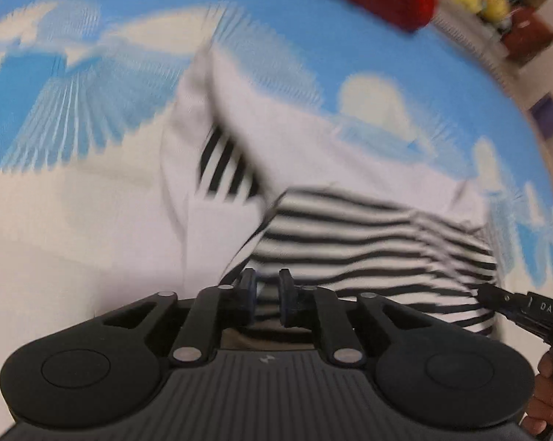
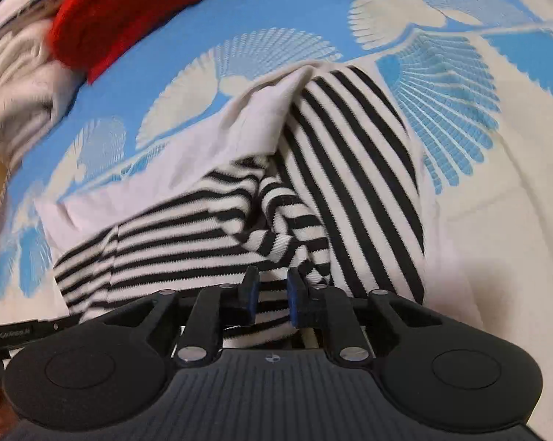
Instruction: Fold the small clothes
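The black-and-white striped knit garment with plain white panels (image 2: 313, 169) lay rumpled on the blue-and-white leaf-patterned bed cover (image 2: 313, 3), its near edge raised toward both tools. The left gripper (image 1: 268, 296) held striped cloth between narrowly parted fingers. The right gripper (image 2: 272, 299) likewise pinched the striped hem. A red knit item (image 2: 129, 3) lay well apart. Judgement: both grips should rise level and carry the edge forward evenly, avoiding bunching at the centre.
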